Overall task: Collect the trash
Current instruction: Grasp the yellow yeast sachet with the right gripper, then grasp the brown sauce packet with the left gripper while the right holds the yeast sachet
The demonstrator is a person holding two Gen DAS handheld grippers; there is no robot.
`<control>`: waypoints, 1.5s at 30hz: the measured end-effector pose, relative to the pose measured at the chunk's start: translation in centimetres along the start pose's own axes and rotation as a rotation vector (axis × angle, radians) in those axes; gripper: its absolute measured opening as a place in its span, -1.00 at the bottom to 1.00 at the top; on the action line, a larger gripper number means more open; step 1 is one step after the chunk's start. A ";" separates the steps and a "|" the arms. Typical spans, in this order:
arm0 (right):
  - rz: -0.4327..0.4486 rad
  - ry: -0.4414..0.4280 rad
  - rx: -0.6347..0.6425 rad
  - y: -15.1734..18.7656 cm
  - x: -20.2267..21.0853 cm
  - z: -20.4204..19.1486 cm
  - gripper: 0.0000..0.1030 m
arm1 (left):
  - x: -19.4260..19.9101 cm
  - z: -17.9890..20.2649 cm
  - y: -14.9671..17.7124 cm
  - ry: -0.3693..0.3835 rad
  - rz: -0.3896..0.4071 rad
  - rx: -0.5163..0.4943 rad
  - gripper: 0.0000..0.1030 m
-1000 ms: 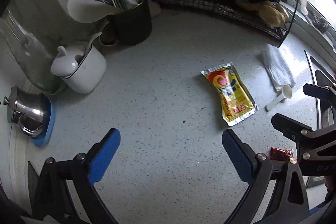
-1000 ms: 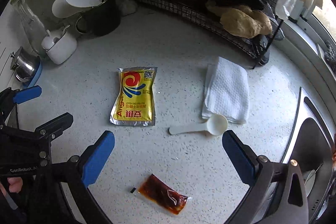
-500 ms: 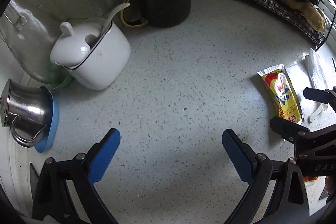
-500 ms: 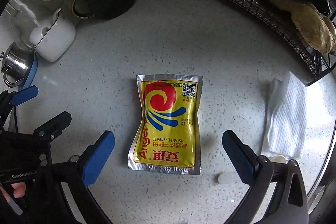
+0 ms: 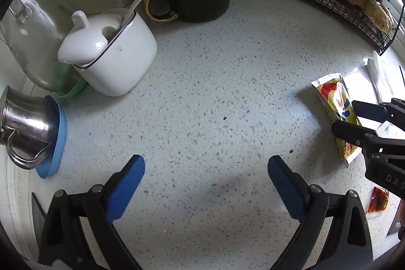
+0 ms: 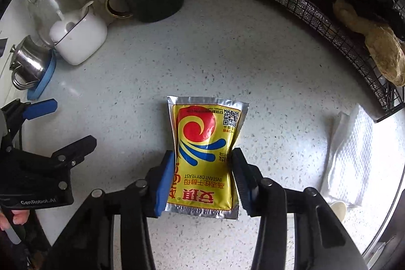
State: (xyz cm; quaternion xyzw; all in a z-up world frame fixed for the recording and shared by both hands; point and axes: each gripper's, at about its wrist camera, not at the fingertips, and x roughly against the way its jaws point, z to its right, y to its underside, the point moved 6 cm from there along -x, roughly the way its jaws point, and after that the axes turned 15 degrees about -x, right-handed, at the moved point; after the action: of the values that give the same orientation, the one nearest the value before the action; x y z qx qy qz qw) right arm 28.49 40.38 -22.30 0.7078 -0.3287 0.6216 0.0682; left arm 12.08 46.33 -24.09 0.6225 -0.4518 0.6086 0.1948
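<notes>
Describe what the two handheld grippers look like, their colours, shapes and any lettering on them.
Both are the same build. The right gripper has two black angular fingers joined by silver rivets, each tipped with a flat blue pad. The left gripper matches, with blue pads on black linkages. White lettering reading GenRobot.AI marks the left gripper's black body in the right wrist view. No cables or sleeves show.

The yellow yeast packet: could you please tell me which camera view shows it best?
The right wrist view: the yeast packet lies centred and face-on between the closing right gripper, with its label readable. The left wrist view shows it only at the right edge, foreshortened and partly hidden.
</notes>
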 end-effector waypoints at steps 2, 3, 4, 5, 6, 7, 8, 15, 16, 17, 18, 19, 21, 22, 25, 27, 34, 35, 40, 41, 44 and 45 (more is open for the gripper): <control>-0.004 -0.003 -0.007 0.5 0.5 0.1 -0.25 | 0.6 0.5 0.3 0.009 0.008 -0.010 0.89; -0.001 -0.003 -0.017 0.7 0.8 0.4 -0.26 | 1.0 1.0 0.6 0.016 0.014 -0.020 0.89; 0.005 0.001 -0.025 1.0 1.4 0.7 -0.26 | 1.4 1.5 0.6 0.024 0.022 -0.037 0.89; 0.014 0.006 -0.033 1.2 1.9 1.0 -0.26 | 1.8 2.1 0.6 0.030 0.030 -0.056 0.89; 0.027 0.007 -0.045 1.5 2.7 1.3 -0.26 | 2.3 2.9 0.5 0.039 0.043 -0.079 0.89; 0.041 0.008 -0.054 2.0 3.7 1.6 -0.26 | 2.7 3.6 0.4 0.047 0.054 -0.098 0.89; 0.055 0.013 -0.067 2.3 4.5 2.0 -0.26 | 3.2 4.3 0.3 0.056 0.064 -0.117 0.89; 0.122 0.063 -0.203 5.6 8.8 4.8 -0.27 | 5.9 11.2 -0.2 0.125 0.106 -0.283 0.89; 0.128 0.078 -0.224 6.8 9.2 5.7 -0.26 | 6.2 12.3 -0.2 0.136 0.109 -0.315 0.89; 0.131 0.086 -0.249 7.5 9.6 6.6 -0.26 | 6.3 13.5 -0.3 0.144 0.113 -0.343 0.89; 0.132 0.088 -0.274 8.7 10.2 7.8 -0.26 | 6.5 14.7 -0.2 0.156 0.120 -0.374 0.89; 0.130 0.089 -0.295 9.5 10.4 8.1 -0.26 | 6.7 15.6 -0.1 0.170 0.123 -0.400 0.89; 0.130 0.103 -0.329 11.0 11.0 9.2 -0.26 | 6.7 17.3 0.1 0.194 0.117 -0.440 0.89; 0.130 0.113 -0.344 11.8 11.1 9.9 -0.26 | 6.7 18.0 0.4 0.212 0.109 -0.460 0.89; 0.127 0.136 -0.382 13.5 11.6 10.8 -0.26 | 6.4 20.0 1.4 0.248 0.093 -0.519 0.89; 0.125 0.142 -0.408 14.1 11.3 12.2 -0.26 | 6.0 21.2 1.2 0.254 0.087 -0.555 0.89; 0.111 0.148 -0.495 18.4 11.8 14.3 -0.26 | 5.9 25.3 1.0 0.341 0.085 -0.730 0.89; 0.109 0.146 -0.507 18.5 11.8 14.3 -0.26 | 5.8 25.6 1.0 0.335 0.090 -0.764 0.89; 0.109 0.164 -0.556 19.2 11.4 14.5 -0.26 | 4.1 27.1 0.2 0.329 0.069 -0.857 0.89; 0.105 0.164 -0.569 19.3 11.2 14.5 -0.26 | 3.7 27.2 0.1 0.329 0.064 -0.868 0.89; 0.094 0.164 -0.596 19.4 10.6 14.5 -0.25 | 2.9 27.5 0.1 0.335 0.051 -0.893 0.89; 0.093 0.162 -0.607 19.3 10.4 14.6 -0.25 | 2.7 27.6 -0.1 0.337 0.049 -0.899 0.89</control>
State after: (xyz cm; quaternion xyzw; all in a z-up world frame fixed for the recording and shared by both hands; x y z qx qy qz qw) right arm 30.18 14.07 -21.85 0.5877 -0.5245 0.5519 0.2738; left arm 27.80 23.59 -26.66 0.3583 -0.6467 0.4499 0.5010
